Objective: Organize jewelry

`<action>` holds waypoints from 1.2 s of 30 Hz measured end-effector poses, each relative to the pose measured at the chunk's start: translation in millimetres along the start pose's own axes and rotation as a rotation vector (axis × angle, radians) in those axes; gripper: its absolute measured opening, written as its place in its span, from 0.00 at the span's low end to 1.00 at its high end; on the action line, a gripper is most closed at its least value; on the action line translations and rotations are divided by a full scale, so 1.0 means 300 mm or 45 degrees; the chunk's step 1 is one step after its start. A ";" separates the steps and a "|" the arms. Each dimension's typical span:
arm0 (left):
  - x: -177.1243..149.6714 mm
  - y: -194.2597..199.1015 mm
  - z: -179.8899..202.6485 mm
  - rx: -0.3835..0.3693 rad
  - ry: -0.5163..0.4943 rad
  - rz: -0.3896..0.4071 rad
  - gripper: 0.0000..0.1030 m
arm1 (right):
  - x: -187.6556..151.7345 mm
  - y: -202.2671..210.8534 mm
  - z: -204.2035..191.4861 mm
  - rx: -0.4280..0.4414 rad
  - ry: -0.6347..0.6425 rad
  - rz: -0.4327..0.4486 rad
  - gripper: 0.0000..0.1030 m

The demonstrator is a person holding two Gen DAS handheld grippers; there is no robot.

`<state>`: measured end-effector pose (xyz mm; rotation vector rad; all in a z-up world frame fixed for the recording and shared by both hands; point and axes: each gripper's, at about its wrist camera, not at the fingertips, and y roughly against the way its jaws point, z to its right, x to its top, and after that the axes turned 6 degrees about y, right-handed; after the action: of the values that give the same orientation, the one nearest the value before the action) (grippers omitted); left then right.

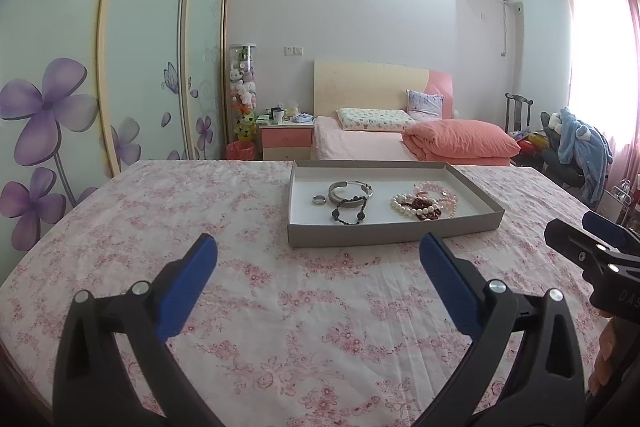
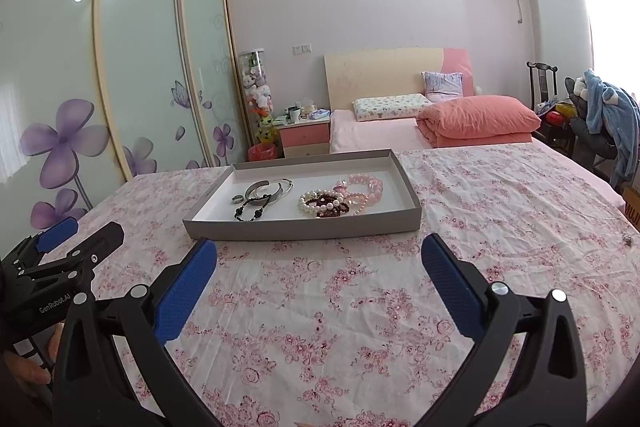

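Observation:
A shallow grey tray [image 1: 390, 233] [image 2: 304, 229] with a white floor lies on the floral cloth ahead of both grippers. Its left half holds a small ring [image 1: 319, 200] [image 2: 237, 199], silver bangles [image 1: 350, 189] [image 2: 267, 188] and a black bead bracelet [image 1: 350, 213] [image 2: 254, 209]. Its right half holds a white pearl bracelet [image 1: 400, 205] [image 2: 307, 203], dark red beads [image 1: 426, 207] [image 2: 328, 207] and pink bead bracelets [image 1: 438, 193] [image 2: 366, 185]. My left gripper [image 1: 318, 249] and right gripper [image 2: 318, 253] hover over the cloth short of the tray, both open with nothing between the fingers.
The table under the pink floral cloth [image 1: 280, 307] [image 2: 500, 207] stretches wide on both sides of the tray. A tiny object [image 2: 628, 239] lies on the cloth at far right. Behind are a bed [image 1: 400, 143], a nightstand [image 1: 286, 139] and sliding wardrobe doors [image 1: 140, 47].

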<state>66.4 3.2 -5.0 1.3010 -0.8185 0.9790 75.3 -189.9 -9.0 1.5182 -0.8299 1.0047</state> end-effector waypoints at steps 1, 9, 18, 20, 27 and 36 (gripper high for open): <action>-0.001 0.001 0.002 0.000 0.000 -0.001 0.96 | 0.000 0.000 0.000 0.000 -0.001 0.000 0.98; -0.006 -0.004 0.002 -0.002 0.001 -0.006 0.96 | -0.001 0.000 0.002 0.000 -0.003 -0.002 0.98; -0.015 -0.009 -0.007 0.007 0.011 -0.020 0.96 | 0.000 -0.001 0.003 0.000 -0.003 -0.003 0.98; -0.013 -0.010 -0.007 0.006 0.011 -0.020 0.96 | -0.002 -0.003 0.004 0.000 -0.004 -0.004 0.98; -0.013 -0.010 -0.006 0.006 0.010 -0.021 0.96 | -0.006 -0.003 0.003 0.001 -0.005 -0.006 0.98; -0.010 -0.011 -0.005 0.007 0.009 -0.022 0.96 | -0.005 -0.003 0.002 0.000 -0.006 -0.006 0.98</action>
<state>68.2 4.3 -9.3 1.3070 -0.7985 0.9718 75.5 -190.5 -10.8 1.5226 -0.8287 0.9982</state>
